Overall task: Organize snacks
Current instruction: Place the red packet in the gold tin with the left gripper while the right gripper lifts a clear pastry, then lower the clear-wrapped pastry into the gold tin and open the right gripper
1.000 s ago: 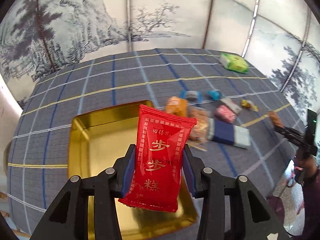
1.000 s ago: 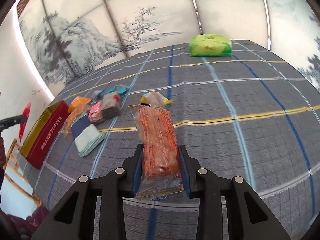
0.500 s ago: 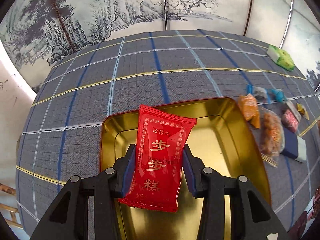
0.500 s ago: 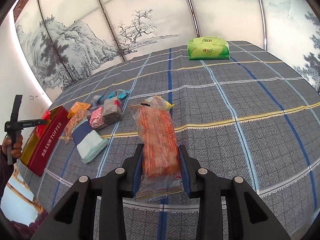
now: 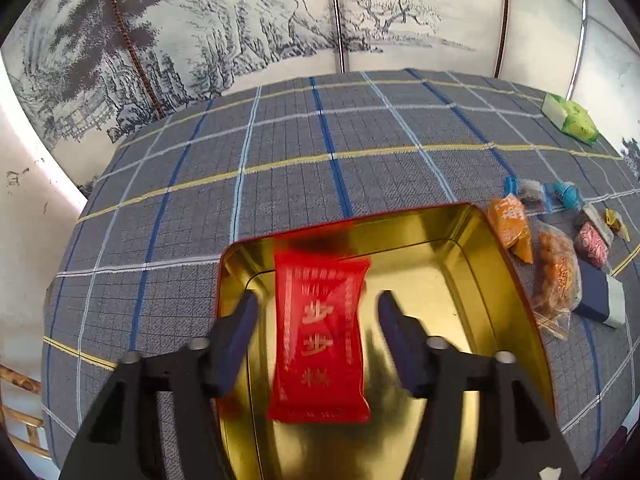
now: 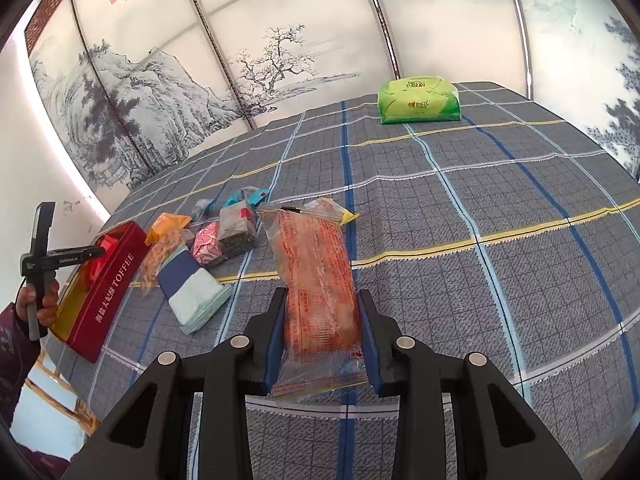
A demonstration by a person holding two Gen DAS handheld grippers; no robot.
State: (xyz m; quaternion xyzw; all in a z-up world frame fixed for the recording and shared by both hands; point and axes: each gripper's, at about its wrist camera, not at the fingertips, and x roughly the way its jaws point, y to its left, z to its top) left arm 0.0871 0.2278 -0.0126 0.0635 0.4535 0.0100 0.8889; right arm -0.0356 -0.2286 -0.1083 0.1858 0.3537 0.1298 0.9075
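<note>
My left gripper (image 5: 316, 308) is open above the gold-lined tin (image 5: 492, 276). The red snack packet (image 5: 320, 336) is between the parted jaws, blurred, inside the tin's outline and free of both pads. My right gripper (image 6: 320, 312) is shut on a clear packet of orange snacks (image 6: 316, 276) and holds it above the checked cloth. In the right wrist view the tin (image 6: 108, 284) shows as a red box marked TOFFEE at the far left, with the left gripper (image 6: 92, 254) over it.
Several loose snacks lie right of the tin: an orange packet (image 5: 510, 232), a clear orange bag (image 5: 558, 276), a pink sweet (image 5: 592, 244), a blue-white pack (image 5: 600, 294). A green tissue pack (image 6: 418, 100) sits at the far edge. The table edge runs near the tin.
My left gripper has opened and let go of the red packet, which now drops into the tin. My right gripper still holds the clear packet, with the view shifted slightly.
</note>
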